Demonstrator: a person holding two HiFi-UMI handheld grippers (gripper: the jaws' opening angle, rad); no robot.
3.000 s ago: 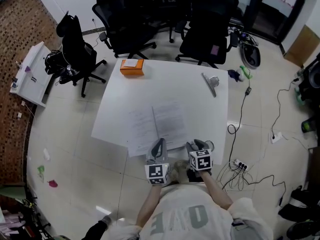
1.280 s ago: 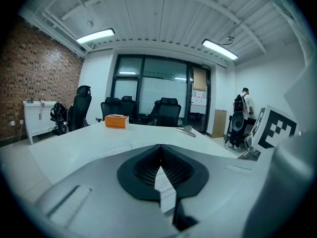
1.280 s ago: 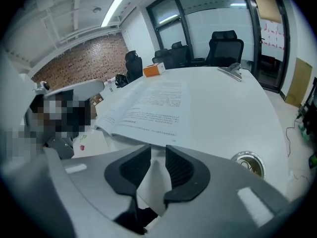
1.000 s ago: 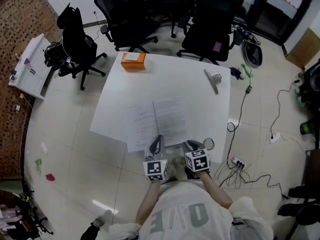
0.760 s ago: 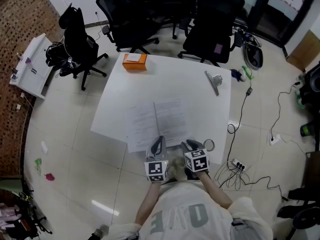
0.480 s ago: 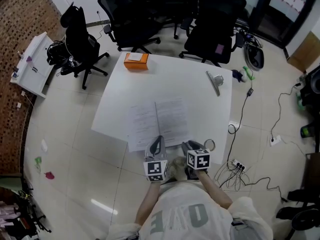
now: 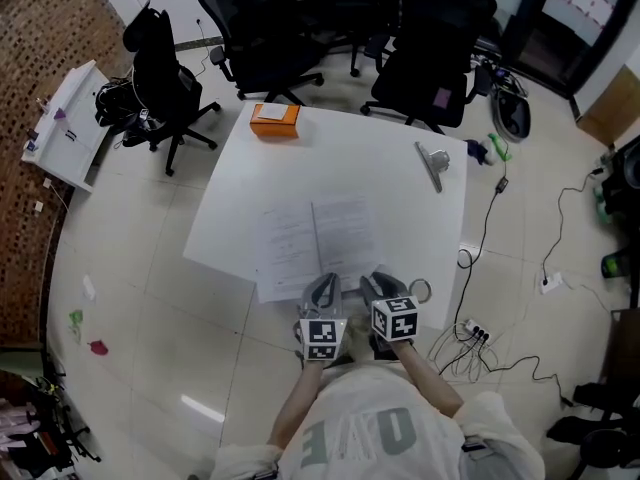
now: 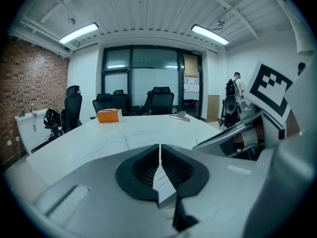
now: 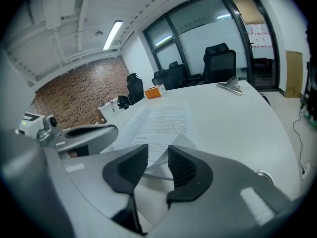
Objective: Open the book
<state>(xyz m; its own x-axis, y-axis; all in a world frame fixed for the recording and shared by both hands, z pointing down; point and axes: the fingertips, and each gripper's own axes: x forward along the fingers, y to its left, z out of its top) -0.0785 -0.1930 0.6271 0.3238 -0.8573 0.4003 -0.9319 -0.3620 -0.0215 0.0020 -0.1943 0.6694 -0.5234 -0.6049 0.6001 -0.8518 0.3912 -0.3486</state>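
In an office, the book (image 7: 315, 243) is lying open at the table's (image 7: 400, 183) near edge. A page (image 8: 160, 175) is being pinched by the clenched left hand-held gripper (image 7: 322, 286), probably for turning. The right hand-held gripper (image 7: 372, 284), jaws just narrowed slightly, is being held released.

In the head view the print on the book (image 7: 315, 243) is too small to read, and the left gripper (image 7: 322, 286) covers part of its near edge. In the left gripper view only a sliver of the sheet (image 8: 161, 180) pinched in the closed jaws shows. The label on the orange box (image 7: 272, 118) is too small to read. The bottom edge cuts off the person (image 7: 360, 433).
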